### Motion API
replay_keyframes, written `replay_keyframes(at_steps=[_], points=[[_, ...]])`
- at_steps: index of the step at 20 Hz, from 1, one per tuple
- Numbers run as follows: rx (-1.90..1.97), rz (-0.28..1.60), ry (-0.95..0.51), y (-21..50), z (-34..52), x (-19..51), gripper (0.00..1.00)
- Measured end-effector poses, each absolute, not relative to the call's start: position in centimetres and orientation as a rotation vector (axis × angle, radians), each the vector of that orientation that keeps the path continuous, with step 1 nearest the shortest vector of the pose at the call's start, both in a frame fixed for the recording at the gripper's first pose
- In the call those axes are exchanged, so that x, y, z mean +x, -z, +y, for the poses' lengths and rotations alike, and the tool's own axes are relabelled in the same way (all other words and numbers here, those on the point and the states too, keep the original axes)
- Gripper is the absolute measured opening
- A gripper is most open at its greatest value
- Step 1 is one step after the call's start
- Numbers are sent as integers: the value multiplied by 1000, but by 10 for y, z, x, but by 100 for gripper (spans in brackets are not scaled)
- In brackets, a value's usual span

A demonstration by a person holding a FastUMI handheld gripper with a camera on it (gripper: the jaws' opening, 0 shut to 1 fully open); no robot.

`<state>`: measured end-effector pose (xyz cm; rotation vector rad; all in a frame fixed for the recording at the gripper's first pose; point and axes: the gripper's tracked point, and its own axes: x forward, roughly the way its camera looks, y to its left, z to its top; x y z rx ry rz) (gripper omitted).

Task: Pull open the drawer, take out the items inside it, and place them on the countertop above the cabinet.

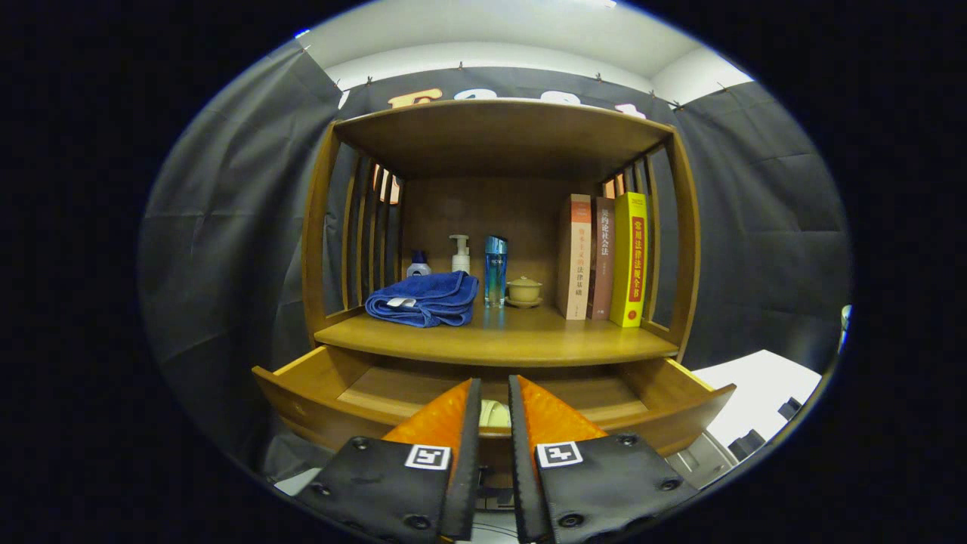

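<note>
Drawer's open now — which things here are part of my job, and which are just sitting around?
Job:
- drawer, pulled open
- pale item between the fingers
- countertop
- gripper, grip unclear

Lying about:
- blue towel
- bottles
- small lidded cup
- books

I see a wooden cabinet (498,227) with slatted sides standing against black cloth walls (227,249). Above the cloth runs a pale wall and white ceiling (514,30). A white surface (755,393) sits low beside the cabinet.
</note>
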<state>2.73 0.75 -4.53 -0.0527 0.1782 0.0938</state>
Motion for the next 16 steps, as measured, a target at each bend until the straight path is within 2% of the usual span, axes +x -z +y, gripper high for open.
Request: replay_keyframes(at_steps=[4, 8, 12, 16], points=[[-95, 271, -146, 39, 17, 70, 63], [-102, 515, -200, 90, 31, 103, 92], [-64, 787, -198, 169, 29, 111, 89], [-83, 892, -157, 209, 18, 114, 89]])
